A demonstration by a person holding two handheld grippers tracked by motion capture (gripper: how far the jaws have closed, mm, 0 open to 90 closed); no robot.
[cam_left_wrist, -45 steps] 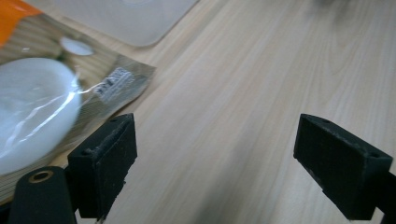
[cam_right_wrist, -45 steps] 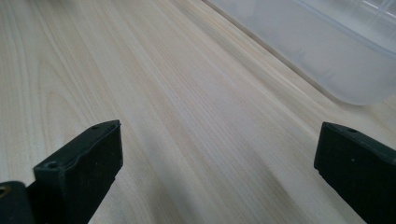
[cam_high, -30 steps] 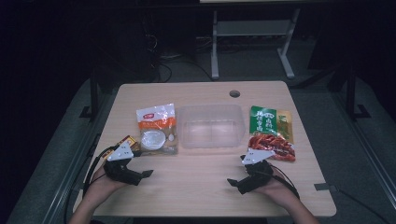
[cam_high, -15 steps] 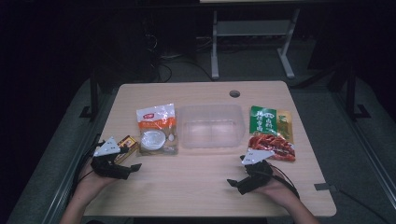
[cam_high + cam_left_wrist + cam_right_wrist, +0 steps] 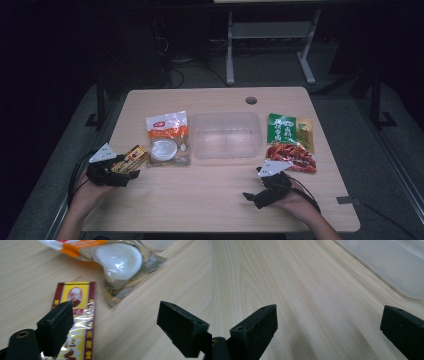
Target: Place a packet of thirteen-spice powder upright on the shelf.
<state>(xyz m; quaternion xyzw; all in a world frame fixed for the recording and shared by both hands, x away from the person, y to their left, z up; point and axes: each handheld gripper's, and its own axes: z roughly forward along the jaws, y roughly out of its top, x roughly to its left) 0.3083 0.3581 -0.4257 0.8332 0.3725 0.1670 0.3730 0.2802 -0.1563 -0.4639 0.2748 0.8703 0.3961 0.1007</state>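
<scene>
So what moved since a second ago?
The left gripper slid left toward the table's edge, and its open jaws now sit by the small red-and-yellow packet. Nothing was grabbed. The right gripper, the clear tub and the other snack packs stayed put.

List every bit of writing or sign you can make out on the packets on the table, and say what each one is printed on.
Small red and yellow packet: a portrait and columns of Chinese characters, too blurred to quote.
Orange and white pouch: a small red logo, unreadable.
Green packet: large white Chinese characters, too small to read.
Red packet: no legible print.
Clear plastic box: no writing.
No text can be quoted with confidence.
</scene>
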